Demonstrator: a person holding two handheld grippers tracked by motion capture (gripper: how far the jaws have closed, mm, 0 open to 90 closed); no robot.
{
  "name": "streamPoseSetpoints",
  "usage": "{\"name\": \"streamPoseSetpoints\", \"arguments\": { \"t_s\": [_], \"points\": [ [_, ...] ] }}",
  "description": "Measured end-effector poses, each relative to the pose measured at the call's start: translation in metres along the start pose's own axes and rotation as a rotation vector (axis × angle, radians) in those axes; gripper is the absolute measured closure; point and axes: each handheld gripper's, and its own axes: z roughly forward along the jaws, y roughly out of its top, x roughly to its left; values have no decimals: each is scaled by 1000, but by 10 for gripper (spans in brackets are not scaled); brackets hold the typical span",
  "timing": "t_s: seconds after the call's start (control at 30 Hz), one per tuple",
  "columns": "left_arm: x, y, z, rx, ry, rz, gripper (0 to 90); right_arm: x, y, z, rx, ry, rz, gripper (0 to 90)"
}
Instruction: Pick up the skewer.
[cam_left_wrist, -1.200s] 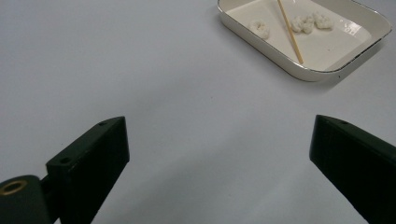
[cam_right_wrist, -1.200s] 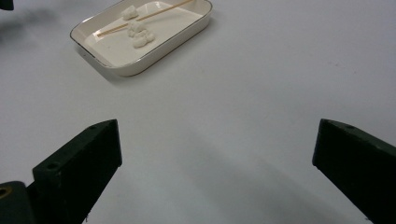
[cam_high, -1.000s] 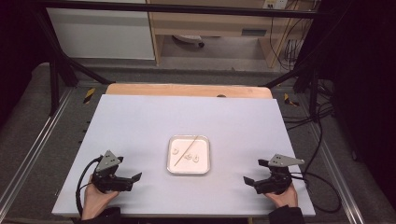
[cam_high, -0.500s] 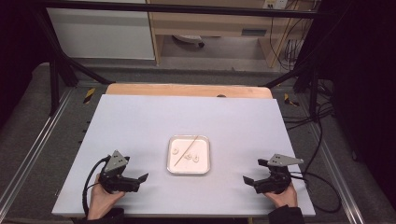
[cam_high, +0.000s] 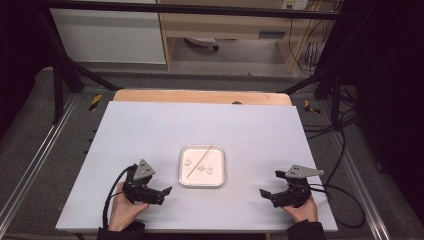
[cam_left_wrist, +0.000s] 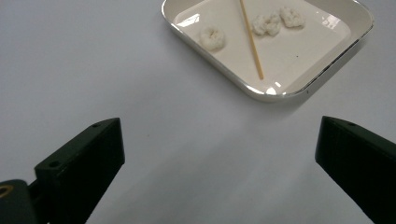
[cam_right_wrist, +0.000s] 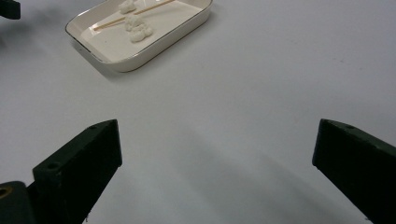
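Claws (cam_high: 161, 191) (cam_high: 268, 193) agape, bare table (cam_high: 150, 130) flanking tray (cam_high: 202, 183).

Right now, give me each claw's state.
Left claw: open, holding nothing.
Right claw: open, holding nothing.

Left gripper (cam_left_wrist: 219, 154) hangs over the white table (cam_left_wrist: 93, 70), jaws spread wide, nothing between them. Ahead sits a white tray (cam_left_wrist: 280, 91) holding three small white lumps (cam_left_wrist: 212, 38) and a thin wooden stick (cam_left_wrist: 251, 39).
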Motion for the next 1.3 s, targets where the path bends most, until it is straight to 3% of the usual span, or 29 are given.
{"name": "streamPoseSetpoints", "arguments": {
  "t_s": [0.27,0.5,0.8,0.93,1.07,1.3],
  "points": [
    [-15,27,13,29,13,35,39,0,0,0,3,-3,-4,21],
    [-23,44,19,19,11,34,99,0,0,0,4,-4,-3,21],
    [-25,57,35,16,0,-4,257,0,0,1,6,-4,-8,21],
    [-26,61,43,21,-26,-15,336,0,0,2,8,-4,-8,21],
    [-27,65,53,54,-31,-26,411,0,0,2,11,-4,-11,21],
    [-34,69,72,105,-18,-8,566,0,0,2,12,-4,-14,21]
  ]
}}
